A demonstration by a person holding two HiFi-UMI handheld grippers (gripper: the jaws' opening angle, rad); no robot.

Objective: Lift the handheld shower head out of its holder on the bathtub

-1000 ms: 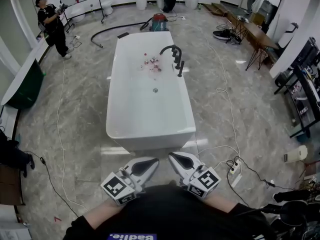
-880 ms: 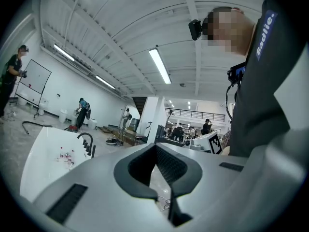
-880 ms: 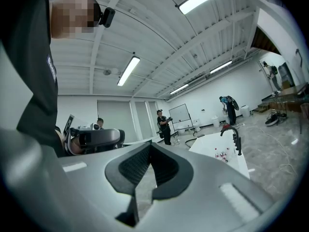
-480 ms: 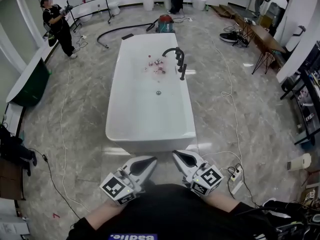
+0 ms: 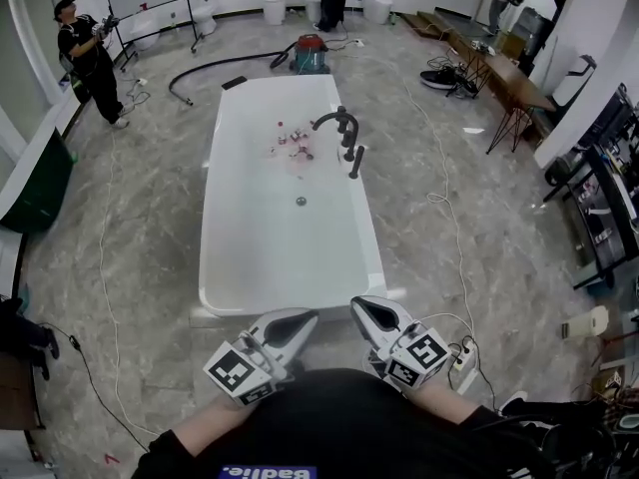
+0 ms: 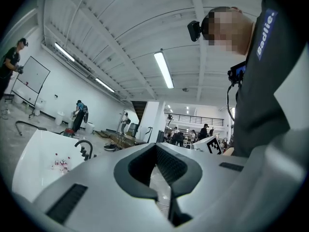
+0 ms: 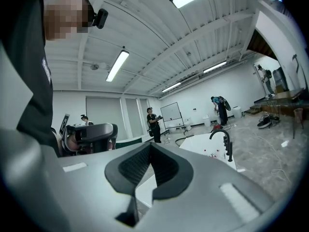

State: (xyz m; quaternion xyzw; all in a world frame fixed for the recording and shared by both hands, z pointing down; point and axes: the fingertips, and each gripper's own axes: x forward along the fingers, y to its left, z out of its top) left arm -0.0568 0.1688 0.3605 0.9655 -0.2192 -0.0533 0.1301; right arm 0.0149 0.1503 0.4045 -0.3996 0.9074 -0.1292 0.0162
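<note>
Head view: the left tongs (image 5: 298, 320), clenched and empty, sit low near the person's body. Ahead stands a white bathtub (image 5: 213, 267). The black shower head (image 5: 355, 162) rests in its holder on the tub's right rim, well apart. The right tongs (image 5: 365, 310) are also clenched and empty.

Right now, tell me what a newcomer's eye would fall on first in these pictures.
The long white bathtub fills the middle of the marbled floor, with a black faucet and the handheld shower head in its holder at the right rim. Nearest the camera, the left hand-held gripper and the right hand-held gripper sit side by side, both shut and empty, pointing at the tub's near end.
</note>
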